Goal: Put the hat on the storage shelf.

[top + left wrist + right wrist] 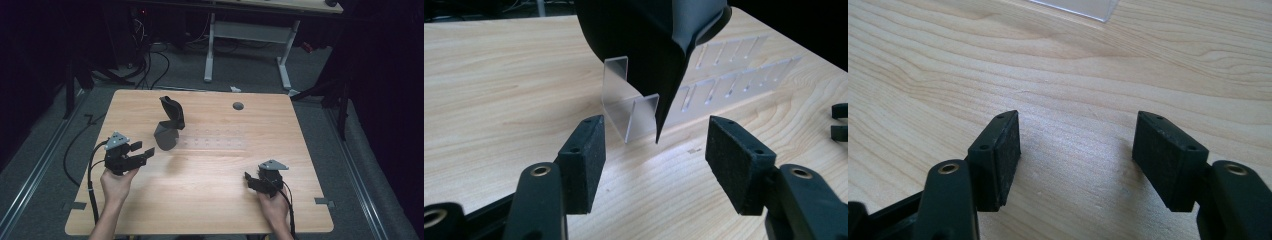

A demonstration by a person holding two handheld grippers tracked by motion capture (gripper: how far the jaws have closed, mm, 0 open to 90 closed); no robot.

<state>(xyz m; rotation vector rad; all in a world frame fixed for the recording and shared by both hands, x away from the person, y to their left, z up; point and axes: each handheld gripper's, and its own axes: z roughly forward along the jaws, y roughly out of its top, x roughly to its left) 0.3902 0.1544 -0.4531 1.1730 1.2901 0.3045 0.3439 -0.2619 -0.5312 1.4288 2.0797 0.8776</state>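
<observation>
A black, curved, pouch-like object point(169, 124) stands at the left end of a clear slotted acrylic rack point(215, 140) on the wooden table point(200, 200). My left gripper point(144, 151) is open just left of it. In the left gripper view the black object point(649, 45) hangs over the clear rack point(631, 110), close ahead of the open left gripper point(654, 147), whose jaws hold nothing. My right gripper point(248, 181) rests open near the table's front right, apart from the rack. The right gripper view has the right gripper point(1078, 150) wide open over bare wood, with a rack corner point(1083, 7) at the top.
A small grey round cap point(238, 106) is set in the table near its far edge. Beyond the table stand a white-legged desk point(250, 35) and loose cables point(150, 65) on the floor. The right gripper's jaw tips point(839, 122) show at the left gripper view's right edge.
</observation>
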